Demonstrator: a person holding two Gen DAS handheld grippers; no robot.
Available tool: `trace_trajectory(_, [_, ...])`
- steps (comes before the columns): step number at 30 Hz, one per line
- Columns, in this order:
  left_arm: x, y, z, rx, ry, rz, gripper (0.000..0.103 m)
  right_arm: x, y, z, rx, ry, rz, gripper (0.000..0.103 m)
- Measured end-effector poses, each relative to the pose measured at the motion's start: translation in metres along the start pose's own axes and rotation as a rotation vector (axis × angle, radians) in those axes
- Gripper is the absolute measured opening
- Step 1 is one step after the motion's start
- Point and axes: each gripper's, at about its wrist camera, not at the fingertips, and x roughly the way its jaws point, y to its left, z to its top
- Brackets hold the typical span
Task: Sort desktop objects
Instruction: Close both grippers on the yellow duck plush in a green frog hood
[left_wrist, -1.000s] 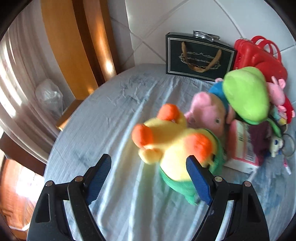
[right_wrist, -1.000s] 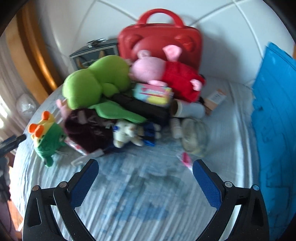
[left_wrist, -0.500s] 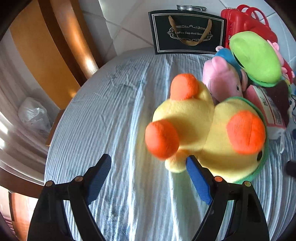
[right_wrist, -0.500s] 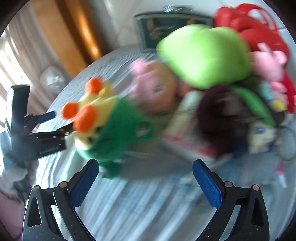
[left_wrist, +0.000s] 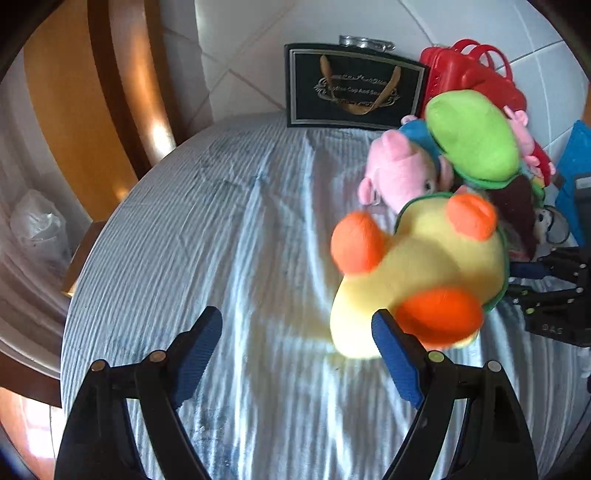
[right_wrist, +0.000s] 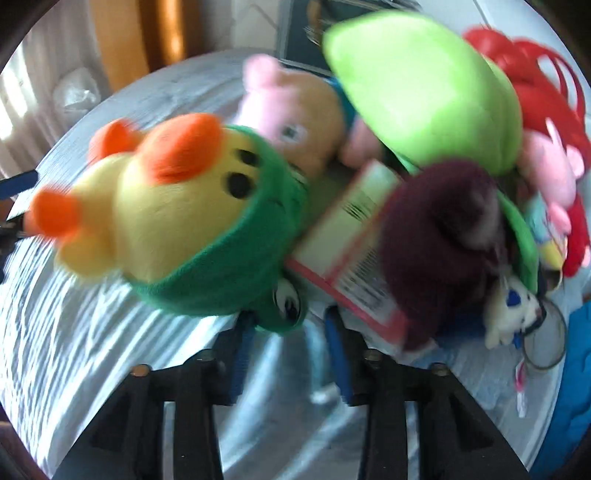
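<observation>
Yellow duck plush (right_wrist: 155, 206) in its green hood lies on the striped cloth (left_wrist: 221, 229), at the left fringe of the toy pile near the table's back edge. Its long axis runs from the orange feet, toward the left edge, to the hood, toward the pile.

Right gripper (right_wrist: 288, 325): jaws have just been closing, now narrow; the hood's lower edge sits at the left pad, contact blurred, so a grip is unconfirmed.

Left gripper (left_wrist: 295, 350): wide, empty over bare cloth; the duck's feet lie beyond its right finger.

Judgement: the right gripper is nearer, at the hood end.
</observation>
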Motion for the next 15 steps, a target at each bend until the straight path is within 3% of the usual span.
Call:
trace_trajectory(5, [-0.001, -0.026, -0.005, -0.006, 0.034, -0.045, 0.083, -0.004, -0.007, -0.004, 0.009, -0.001, 0.019, 0.037])
trace_trajectory(8, [-0.01, -0.029, -0.012, -0.032, 0.037, 0.006, 0.083, -0.025, -0.012, -0.003, 0.024, -0.039, 0.051, 0.043])
trace_trajectory(11, [-0.026, -0.029, -0.018, -0.076, 0.011, 0.013, 0.083, -0.046, -0.015, 0.001, 0.033, -0.085, 0.095, 0.068])
trace_trajectory(13, [-0.021, -0.037, -0.021, -0.068, 0.026, -0.014, 0.083, -0.054, -0.015, 0.005, 0.036, -0.104, 0.139, 0.094])
trace_trajectory(15, [-0.006, -0.046, -0.023, -0.046, 0.062, -0.012, 0.083, -0.056, -0.013, 0.008, 0.044, -0.114, 0.171, 0.101])
